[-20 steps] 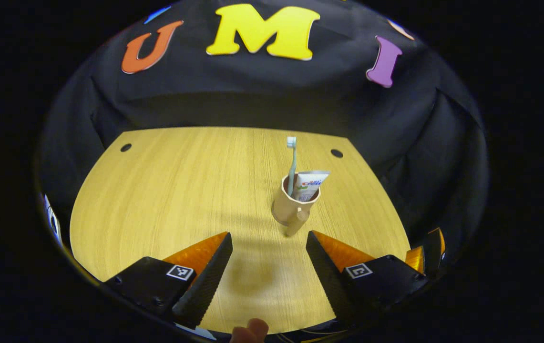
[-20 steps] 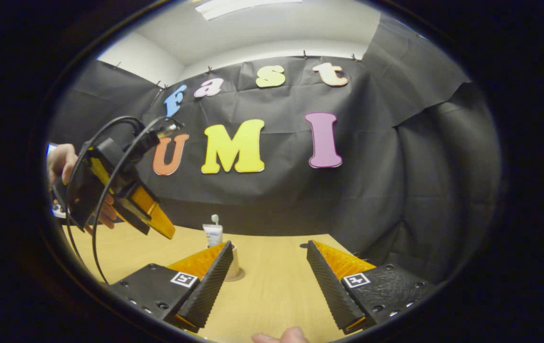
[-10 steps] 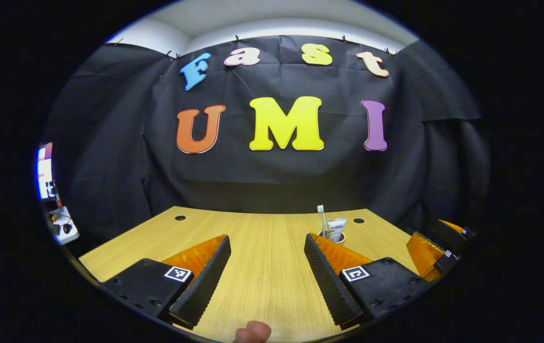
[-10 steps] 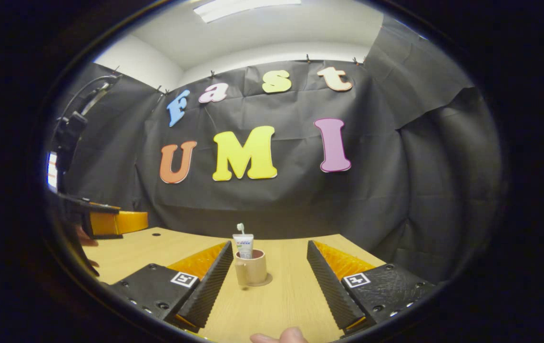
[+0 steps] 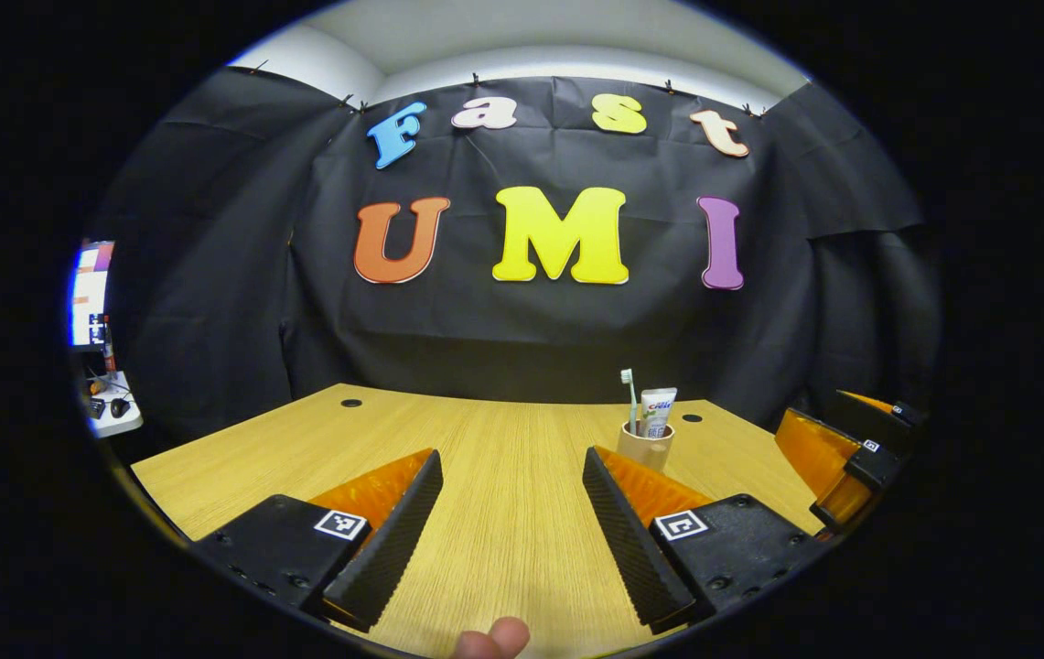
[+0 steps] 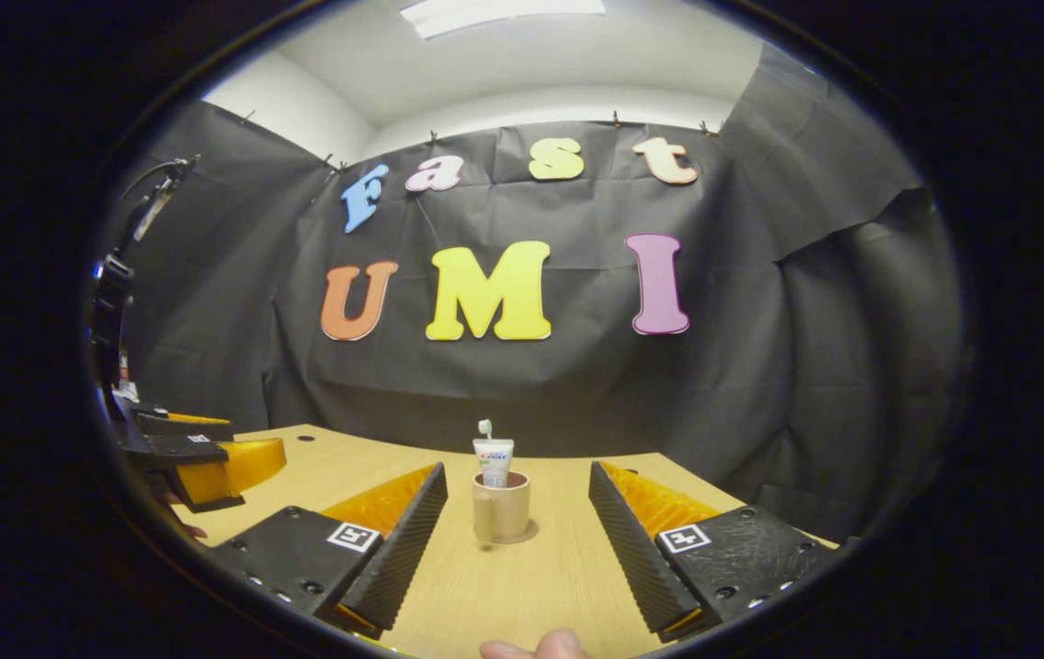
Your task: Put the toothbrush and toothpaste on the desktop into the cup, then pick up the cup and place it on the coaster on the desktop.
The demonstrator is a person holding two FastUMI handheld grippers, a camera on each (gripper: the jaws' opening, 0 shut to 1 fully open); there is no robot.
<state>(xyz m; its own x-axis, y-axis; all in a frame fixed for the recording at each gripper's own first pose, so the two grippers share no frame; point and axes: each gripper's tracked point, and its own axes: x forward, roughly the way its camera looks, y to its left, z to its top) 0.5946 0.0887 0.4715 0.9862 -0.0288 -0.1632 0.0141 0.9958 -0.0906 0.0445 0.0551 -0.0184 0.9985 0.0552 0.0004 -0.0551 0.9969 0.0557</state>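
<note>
The cup [image 6: 501, 508] stands upright on the coaster [image 6: 522, 534], a thin disc just showing round its foot, toward the far side of the desk [image 6: 522, 586]. The toothbrush [image 6: 485, 428] and toothpaste [image 6: 493, 460] stand in the cup, both poking above its rim — bristles up, the tube leaning beside the brush. Judged from how things lie, the task looks done: both items are stowed and the cup is seated where it was meant to go.

The right tongs [image 6: 516, 526] sit low over the desk on the near side of the cup, fingers spread wide with the cup framed in the gap between them, touching nothing and holding nothing — a stance that suits a release, with room to draw straight away without clipping the cup's handle.

The left tongs [image 5: 511, 513] are likewise wide open and empty, well off to the left of the cup and nearer the desk's front edge, clear of the work. From there the cup [image 5: 645, 446] sits beyond the left tongs' right finger, with the right tongs [image 5: 842, 462] farther right of it. A fingertip [image 5: 494, 638] shows at the bottom edge.
</note>
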